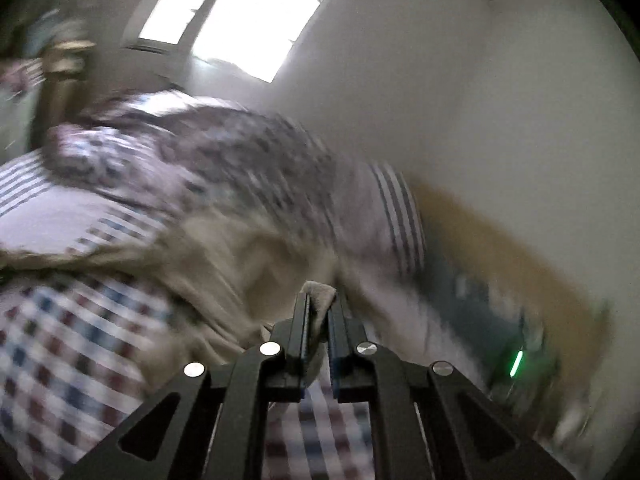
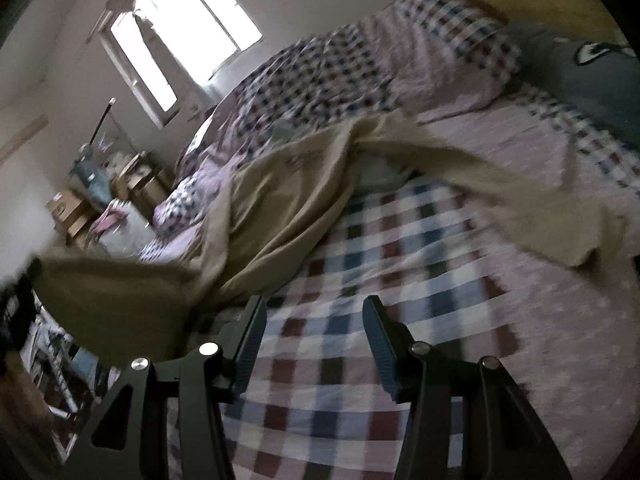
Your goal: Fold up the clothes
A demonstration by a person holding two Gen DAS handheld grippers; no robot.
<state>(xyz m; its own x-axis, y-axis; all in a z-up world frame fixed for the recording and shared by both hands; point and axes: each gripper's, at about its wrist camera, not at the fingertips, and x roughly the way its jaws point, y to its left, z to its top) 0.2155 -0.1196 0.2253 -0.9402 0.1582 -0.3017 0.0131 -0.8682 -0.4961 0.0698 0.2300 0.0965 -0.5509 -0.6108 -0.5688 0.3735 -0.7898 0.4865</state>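
A beige garment point(image 2: 288, 200) lies spread and rumpled across the checked bedsheet point(image 2: 380, 320), one long part reaching to the right point(image 2: 560, 224). My left gripper point(image 1: 319, 312) is shut on a fold of this beige garment point(image 1: 224, 256), with a tuft of cloth sticking out between the fingers. The left wrist view is blurred by motion. My right gripper point(image 2: 314, 316) hangs open above the bare checked sheet, just in front of the garment's near edge, with nothing between its fingers.
A crumpled checked duvet point(image 2: 360, 64) and a pillow fill the far side of the bed. A grey-blue cushion point(image 2: 592, 80) lies at the wooden headboard point(image 1: 520, 248). Boxes and clutter point(image 2: 92, 200) stand by the wall under a bright window point(image 2: 180, 28).
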